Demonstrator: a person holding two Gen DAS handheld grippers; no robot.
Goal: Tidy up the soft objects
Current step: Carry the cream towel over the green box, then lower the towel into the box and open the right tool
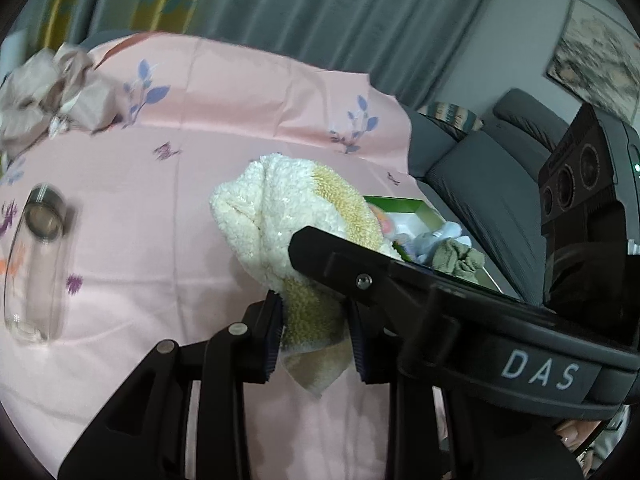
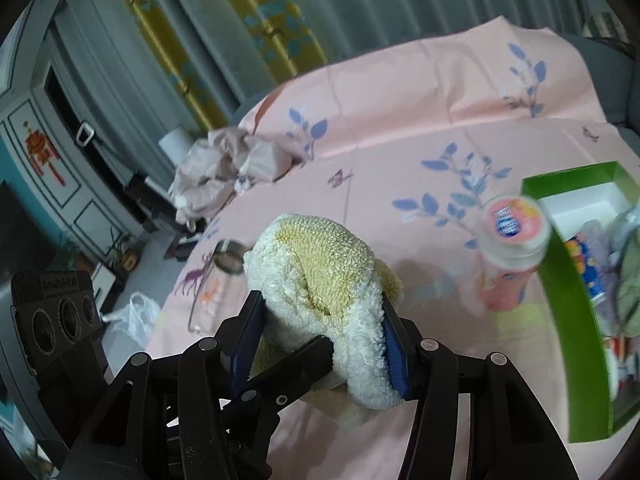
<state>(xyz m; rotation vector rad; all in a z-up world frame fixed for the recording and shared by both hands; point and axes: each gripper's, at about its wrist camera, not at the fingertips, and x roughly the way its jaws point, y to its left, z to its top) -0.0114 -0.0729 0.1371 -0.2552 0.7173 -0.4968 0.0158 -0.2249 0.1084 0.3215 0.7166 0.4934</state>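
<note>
A fluffy cream and yellow towel (image 1: 280, 216) is held above the pink tablecloth (image 1: 160, 208) by both grippers. My left gripper (image 1: 316, 336) is shut on its lower yellow end. My right gripper (image 2: 320, 340) is shut on the bunched white part of the towel (image 2: 320, 272); its black finger crosses the left wrist view. A green box (image 2: 568, 300) with white inside holds several soft items, among them an olive cloth (image 1: 460, 260) and a pale blue one (image 1: 436, 240). It lies to the right of the towel.
A clear glass bottle (image 1: 36, 264) lies on its side at the left. A crumpled mauve cloth (image 2: 224, 168) sits at the table's far edge. A pink capped bottle (image 2: 508, 248) stands beside the green box. A grey sofa (image 1: 480, 184) is beyond the table.
</note>
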